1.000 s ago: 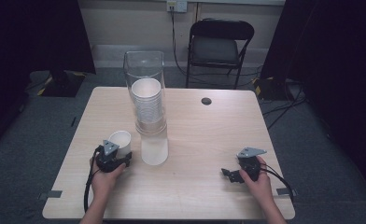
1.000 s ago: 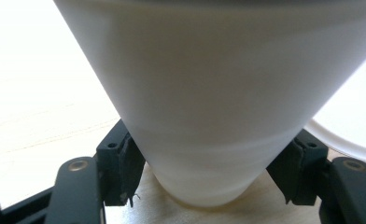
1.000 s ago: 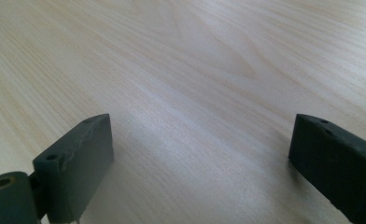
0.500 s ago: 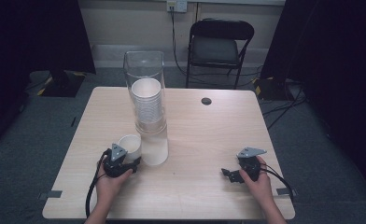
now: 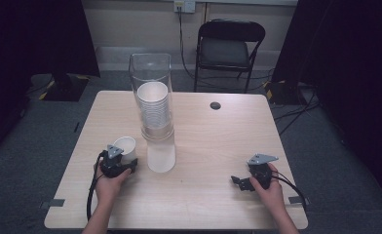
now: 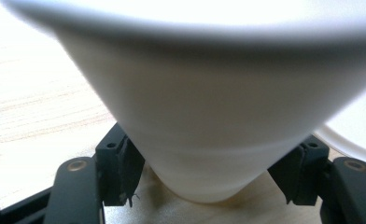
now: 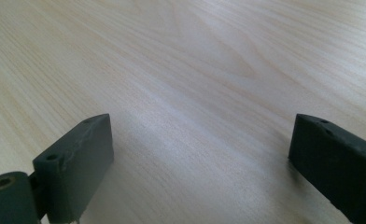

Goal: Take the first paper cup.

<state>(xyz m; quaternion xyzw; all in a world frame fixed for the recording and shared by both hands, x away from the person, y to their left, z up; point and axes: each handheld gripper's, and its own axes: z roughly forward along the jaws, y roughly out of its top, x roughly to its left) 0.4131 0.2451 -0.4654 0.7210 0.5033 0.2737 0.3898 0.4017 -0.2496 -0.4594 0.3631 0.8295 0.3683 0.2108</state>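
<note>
**Left gripper on single cup, right gripper idle**

Left gripper (image 5: 122, 158) sits at the front-left of the tabletop (image 5: 213, 141), held by the person's left hand (image 5: 108, 183). A single white paper cup (image 5: 125, 147) stands between its fingers (image 6: 118, 170). In the left gripper view the fingers bracket the cup's narrow base on both sides; the left one looks to touch the wall, contact on the right is hard to confirm. Cup base appears to rest on the wood.

Just to the right of that cup: an inverted white cup (image 5: 161, 155) on the tabletop, with a tall stack of cups (image 5: 153, 105) rising above it inside a clear tube-shaped dispenser (image 5: 150, 68). Single cup and inverted cup are near each other, apart.

Right gripper (image 5: 238, 181) is at the front-right, well apart from the cups, in the person's right hand (image 5: 269, 187). Right gripper view: fingers (image 7: 78, 158) spread wide, bare wood between them, holding nothing.

Small dark round disc (image 5: 215, 105) near the far edge of the tabletop. Folding chair (image 5: 230, 46) behind it.
</note>
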